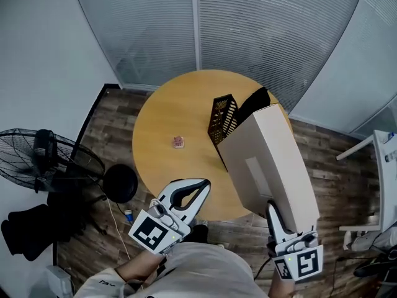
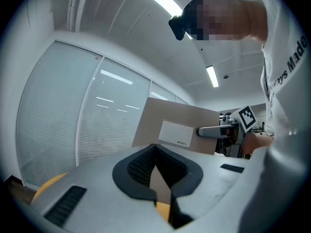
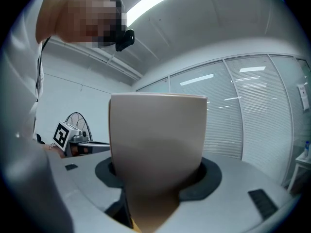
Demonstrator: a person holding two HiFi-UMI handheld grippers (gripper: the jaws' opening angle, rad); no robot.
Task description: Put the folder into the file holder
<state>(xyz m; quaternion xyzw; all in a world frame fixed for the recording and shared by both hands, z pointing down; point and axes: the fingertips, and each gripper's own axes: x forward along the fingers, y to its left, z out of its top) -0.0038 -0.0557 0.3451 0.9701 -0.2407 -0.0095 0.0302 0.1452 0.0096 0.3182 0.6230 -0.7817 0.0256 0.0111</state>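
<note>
**Folder clamped in right gripper, short of the file holder**

The right gripper (image 1: 273, 211) was clenched on the near end of the beige folder (image 1: 267, 160), and its own view showed both dark pads pressing the folder's (image 3: 158, 144) sides. The folder hung in the air over the near right edge of the round wooden table (image 1: 167, 117). It stood on edge, with a pale label (image 1: 255, 169) on the face turned towards the person. Its far end reached up beside the black mesh file holder (image 1: 223, 118) and overlapped it in the head view; whether the two touched could not be told. The folder was not inside the holder.

The file holder stood upright on the table, right of the middle, with a black object (image 1: 254, 101) leaning just behind it. A small pinkish item (image 1: 179, 142) lay on the tabletop to the holder's left, well apart from it.

The left gripper (image 1: 201, 185) hovered at the table's near edge, left of the folder. Its jaws met at the tips with nothing between them. Its own view looked across at the folder (image 2: 180, 125) and the right gripper (image 2: 214, 131).

A black fan (image 1: 37, 157) and a round black stool (image 1: 120, 183) stood on the wooden floor left of the table.
</note>
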